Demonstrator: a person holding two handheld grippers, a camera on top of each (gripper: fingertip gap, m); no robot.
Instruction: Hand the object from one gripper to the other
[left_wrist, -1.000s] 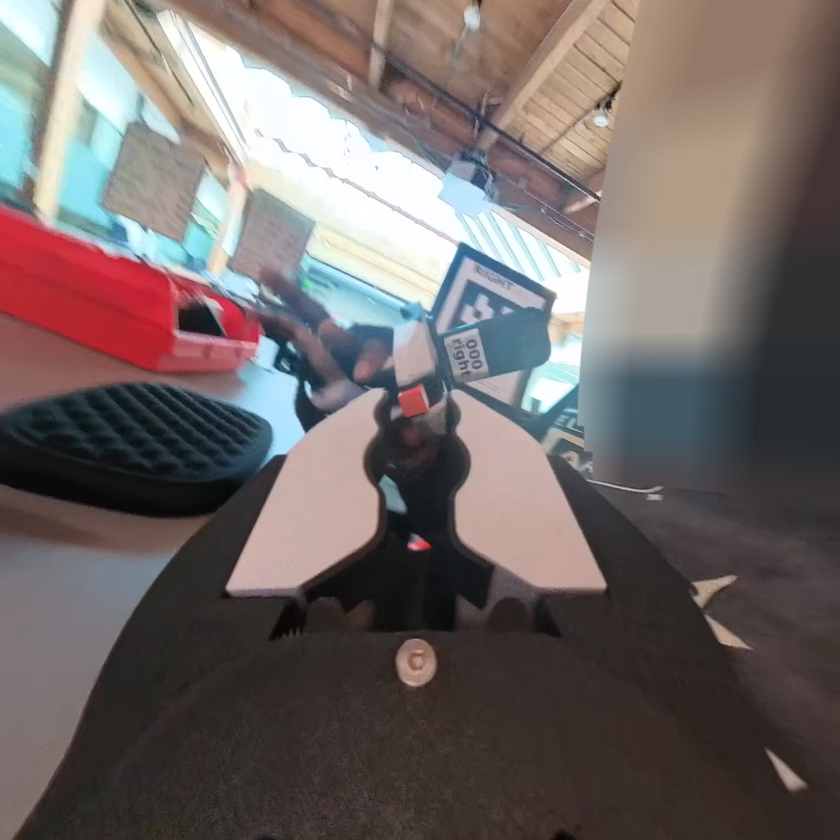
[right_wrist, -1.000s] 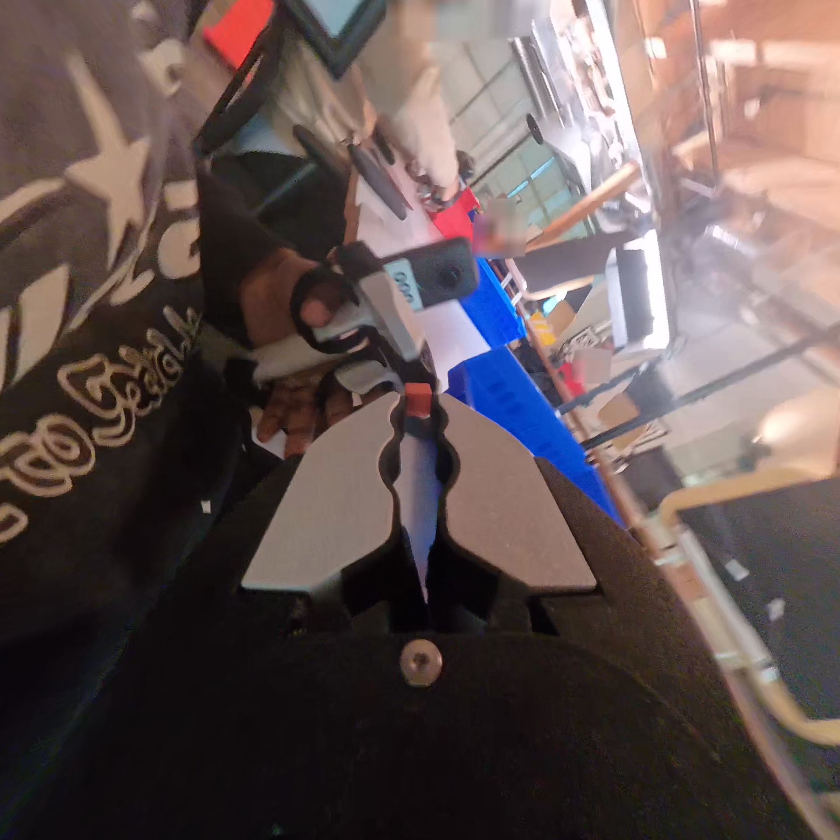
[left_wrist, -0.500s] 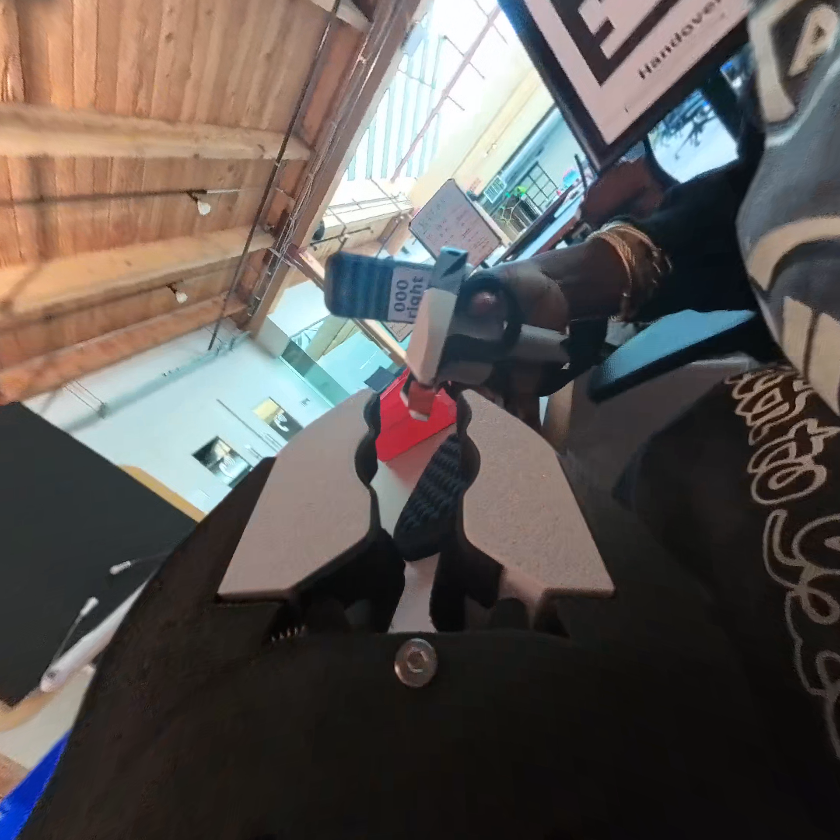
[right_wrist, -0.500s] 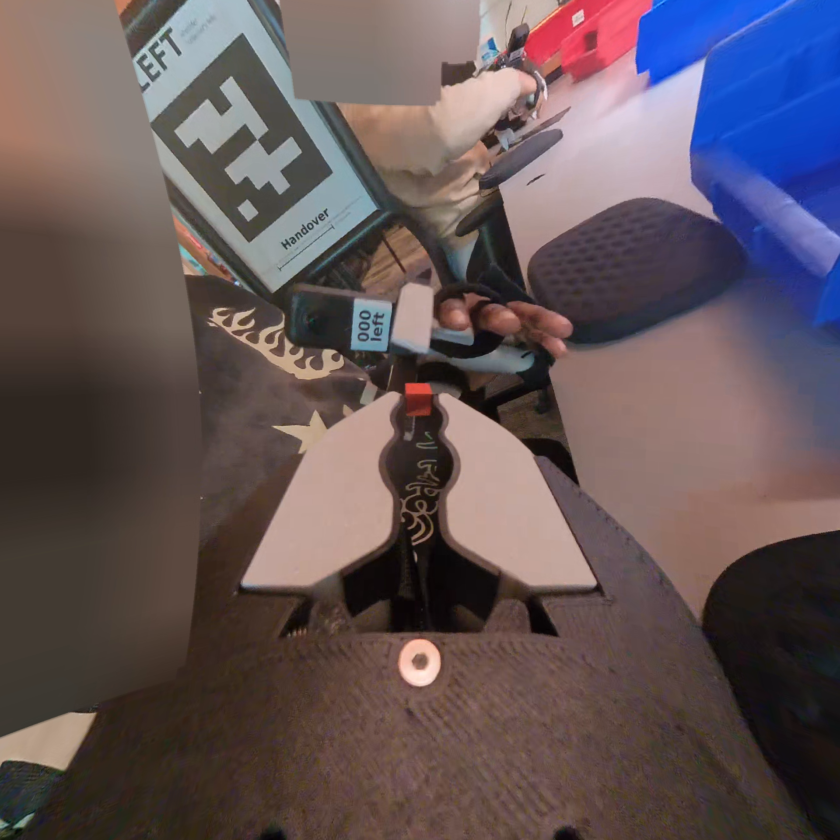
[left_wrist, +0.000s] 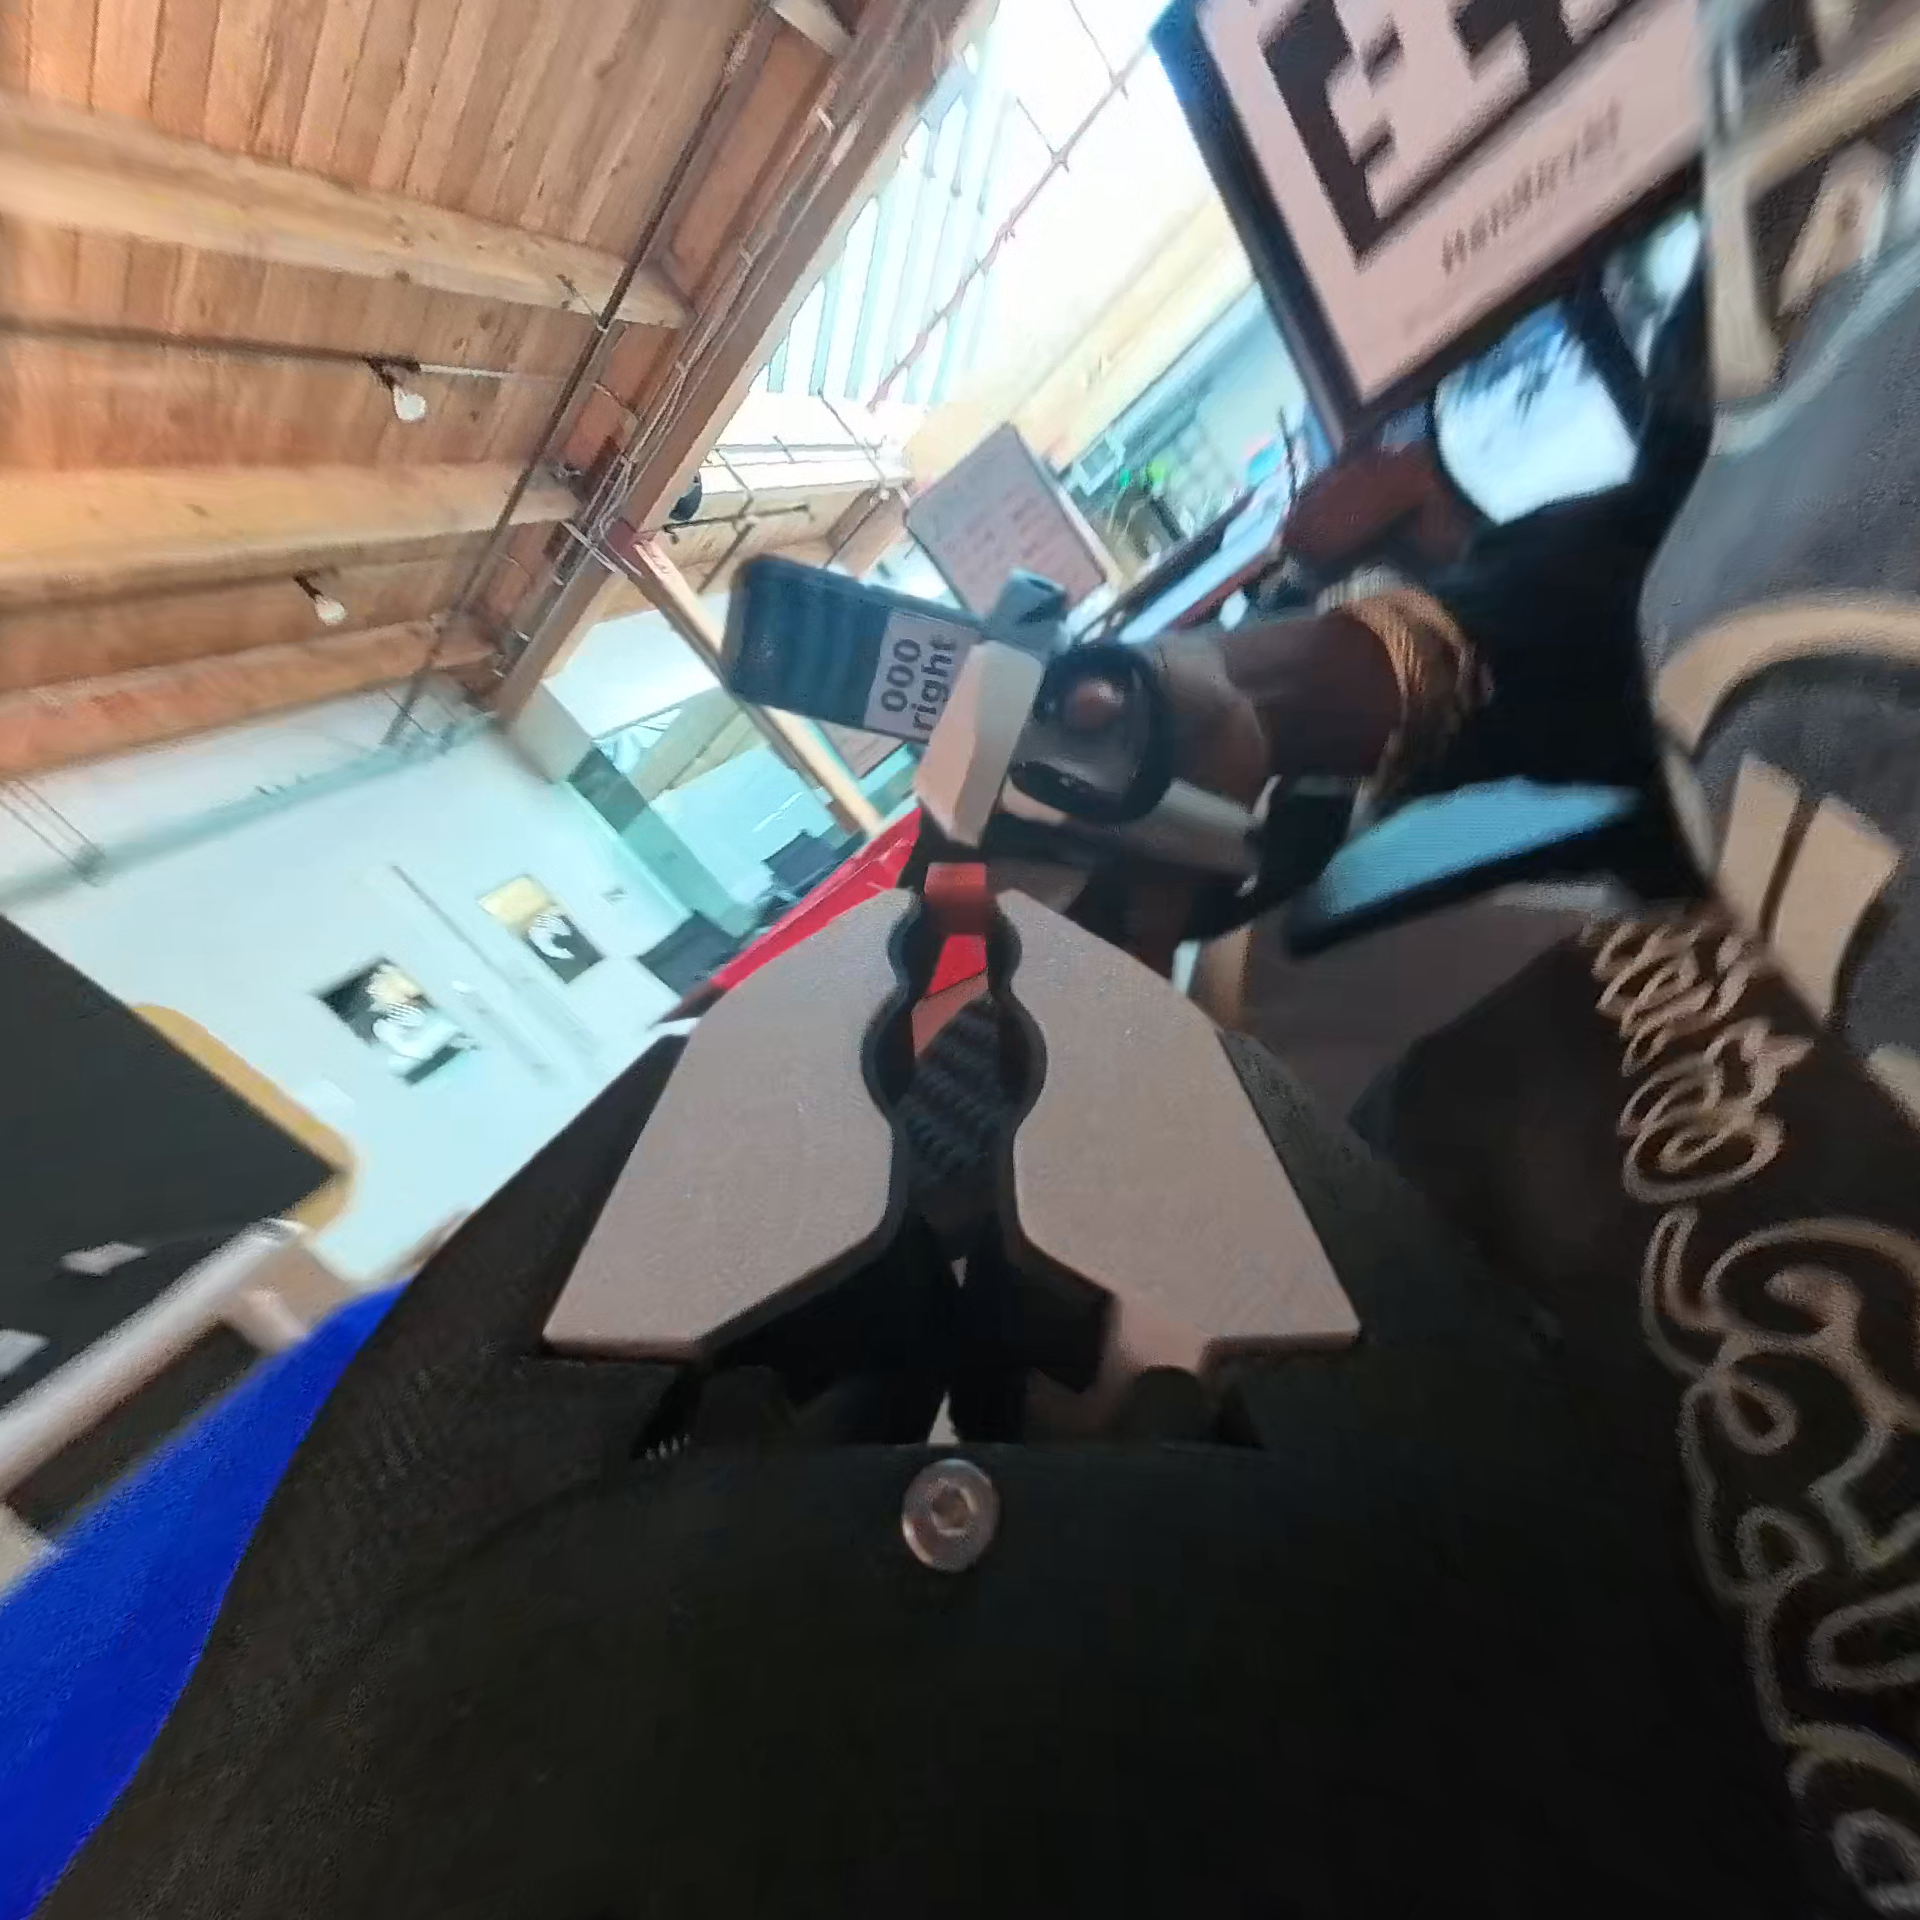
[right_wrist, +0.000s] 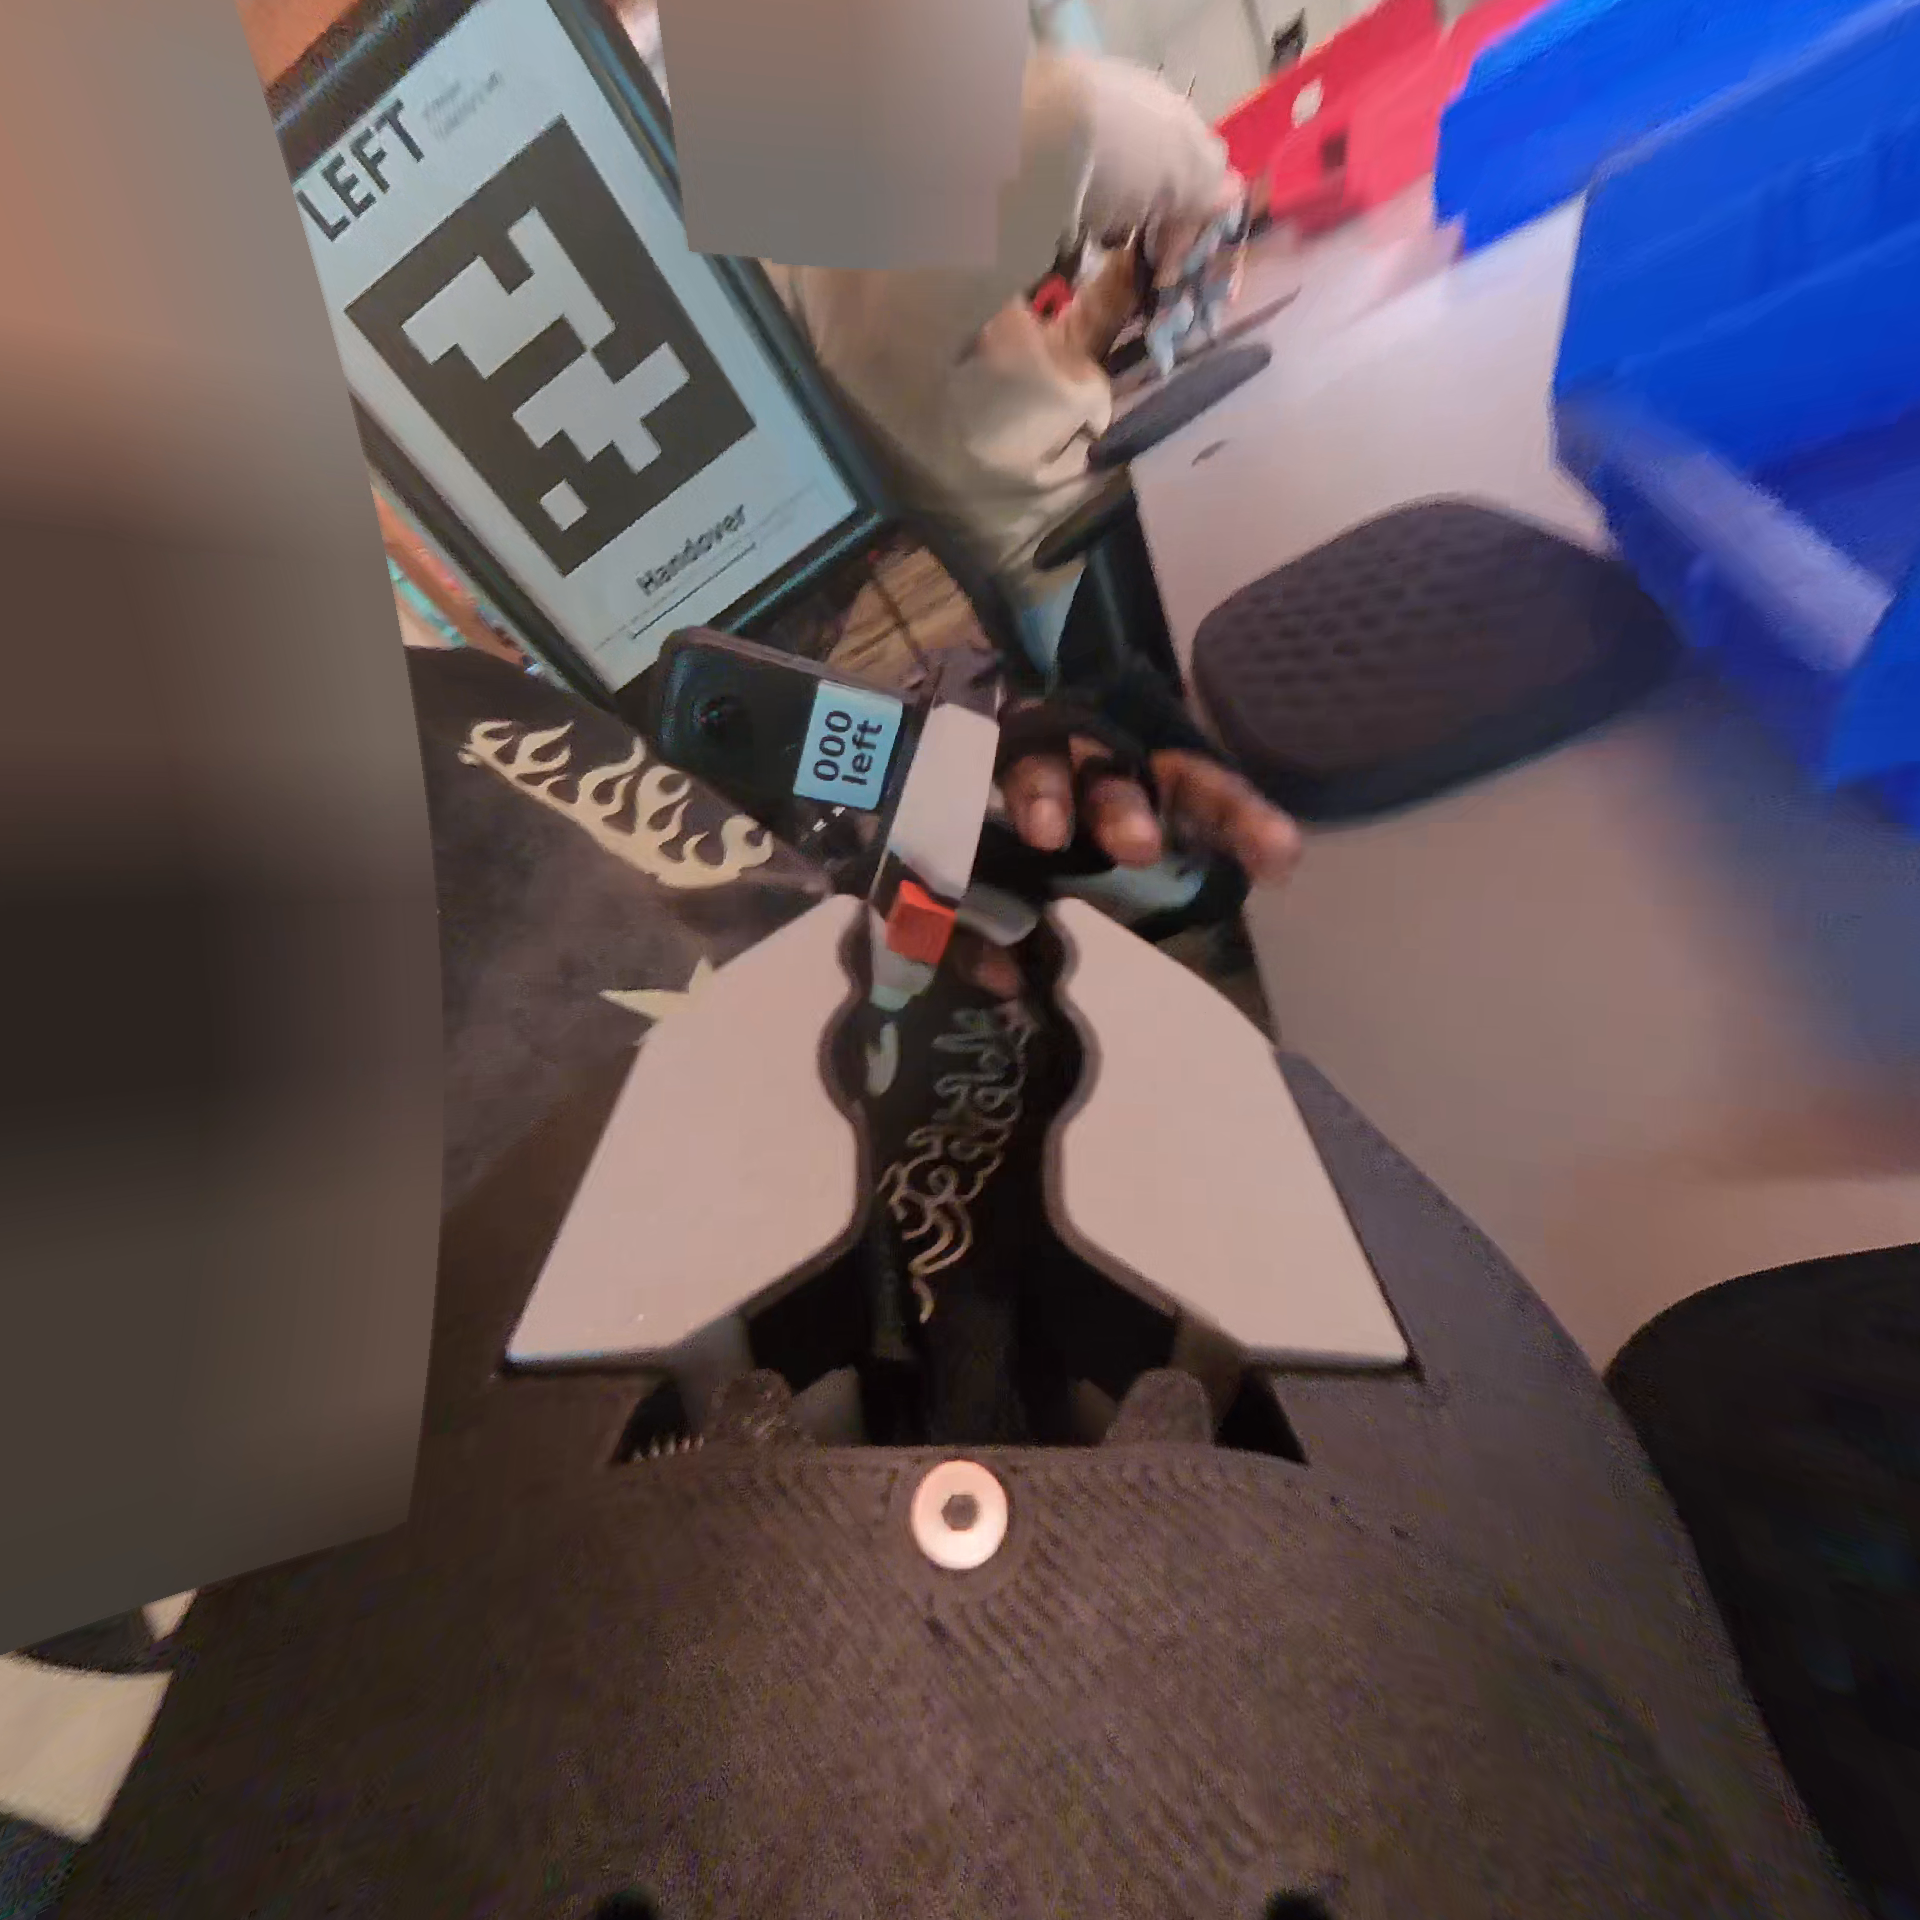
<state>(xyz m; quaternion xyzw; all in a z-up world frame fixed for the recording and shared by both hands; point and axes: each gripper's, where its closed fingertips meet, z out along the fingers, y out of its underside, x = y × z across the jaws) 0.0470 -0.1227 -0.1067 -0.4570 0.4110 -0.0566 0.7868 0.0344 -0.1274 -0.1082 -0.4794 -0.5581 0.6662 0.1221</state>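
The small red block (left_wrist: 956, 896) sits at the very tip of the left gripper (left_wrist: 958, 920), in the middle of the left wrist view, and the two grey fingers (left_wrist: 769, 1132) are squeezed tight on it. Just above the block in that view is the right gripper (left_wrist: 1039, 821), coming in from the right side, with a hand (left_wrist: 1226, 717) on its handle. This view does not show how wide the right gripper's fingers stand. The right wrist view does: the right gripper (right_wrist: 956, 920) has let go, with its grey fingers (right_wrist: 717, 1143) spread apart and the block (right_wrist: 920, 923) in the wide gap near their tips, closer to the left finger and not touching either one. In this view the block is on the end of the left gripper (right_wrist: 914, 935), which reaches in from above with a hand (right_wrist: 1112, 800) behind it. Only the right wrist view shows the pale counter (right_wrist: 1455, 935) on the right side, a dark bumpy pad (right_wrist: 1403, 644) lying on it, and a blue bin (right_wrist: 1745, 364) in the upper right. Only the left wrist view shows the wooden ceiling (left_wrist: 312, 260) in the upper left. Both views show a black shirt (left_wrist: 1662, 1195) with pale swirly marks.
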